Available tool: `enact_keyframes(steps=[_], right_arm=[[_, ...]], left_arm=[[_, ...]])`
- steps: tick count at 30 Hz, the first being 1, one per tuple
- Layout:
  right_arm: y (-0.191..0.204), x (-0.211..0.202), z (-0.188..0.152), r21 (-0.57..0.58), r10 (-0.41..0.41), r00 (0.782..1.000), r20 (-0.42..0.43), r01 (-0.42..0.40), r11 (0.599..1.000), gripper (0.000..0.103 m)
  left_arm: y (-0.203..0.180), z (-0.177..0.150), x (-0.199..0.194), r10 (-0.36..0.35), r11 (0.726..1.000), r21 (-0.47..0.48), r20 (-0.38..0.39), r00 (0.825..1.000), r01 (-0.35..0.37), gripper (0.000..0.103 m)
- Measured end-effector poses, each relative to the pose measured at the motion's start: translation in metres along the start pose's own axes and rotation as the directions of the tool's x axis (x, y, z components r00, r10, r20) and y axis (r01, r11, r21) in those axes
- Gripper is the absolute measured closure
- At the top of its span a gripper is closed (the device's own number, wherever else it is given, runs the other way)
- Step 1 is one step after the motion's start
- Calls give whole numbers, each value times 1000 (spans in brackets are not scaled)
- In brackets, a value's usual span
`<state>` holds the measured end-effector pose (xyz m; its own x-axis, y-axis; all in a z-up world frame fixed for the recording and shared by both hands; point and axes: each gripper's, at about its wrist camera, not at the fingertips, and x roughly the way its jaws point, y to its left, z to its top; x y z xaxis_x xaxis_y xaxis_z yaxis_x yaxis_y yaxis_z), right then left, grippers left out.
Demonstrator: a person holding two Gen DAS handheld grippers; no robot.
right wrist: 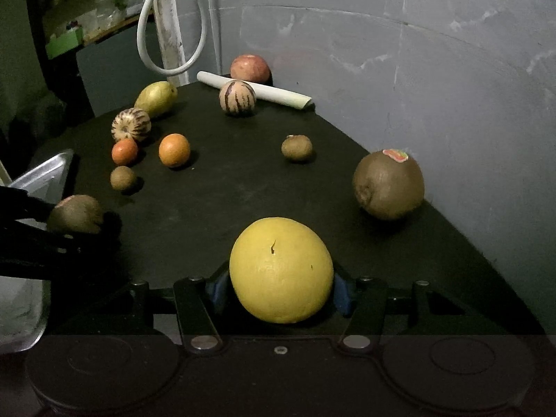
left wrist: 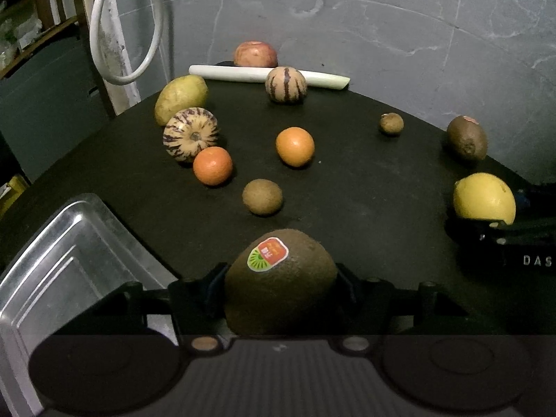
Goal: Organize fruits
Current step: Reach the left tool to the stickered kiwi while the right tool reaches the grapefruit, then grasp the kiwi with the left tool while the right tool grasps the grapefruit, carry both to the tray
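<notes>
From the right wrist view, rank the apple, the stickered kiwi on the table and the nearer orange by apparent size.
1. Kiwi, though it lies nearest the camera.
2. Apple, farthest back.
3. Orange.

My left gripper [left wrist: 281, 292] is black, with silver screws and a ribbed grey body. My right gripper [right wrist: 279, 288] matches, with blue pads [right wrist: 342, 293] and white "DAS" lettering.

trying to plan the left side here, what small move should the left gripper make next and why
Probably carry the kiwi leftward over the metal tray and release it there. The left gripper is shut on the stickered kiwi, and the tray sits just to its left, so that looks like the nearest place to put it. The right gripper holds a lemon.
</notes>
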<state>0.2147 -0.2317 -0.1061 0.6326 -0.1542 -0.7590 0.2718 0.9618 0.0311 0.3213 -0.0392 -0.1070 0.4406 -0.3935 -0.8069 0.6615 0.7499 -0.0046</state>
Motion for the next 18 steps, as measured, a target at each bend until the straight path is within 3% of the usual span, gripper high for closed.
enact_keyframes(steps=[11, 18], right_arm=[[25, -38, -13, 47, 28, 998, 61, -31, 998, 45], [61, -54, 7, 17, 60, 994, 95, -62, 998, 45]], left_arm=[[2, -9, -23, -126, 990, -59, 43, 991, 129, 37], [37, -7, -52, -124, 984, -119, 96, 988, 136, 37]])
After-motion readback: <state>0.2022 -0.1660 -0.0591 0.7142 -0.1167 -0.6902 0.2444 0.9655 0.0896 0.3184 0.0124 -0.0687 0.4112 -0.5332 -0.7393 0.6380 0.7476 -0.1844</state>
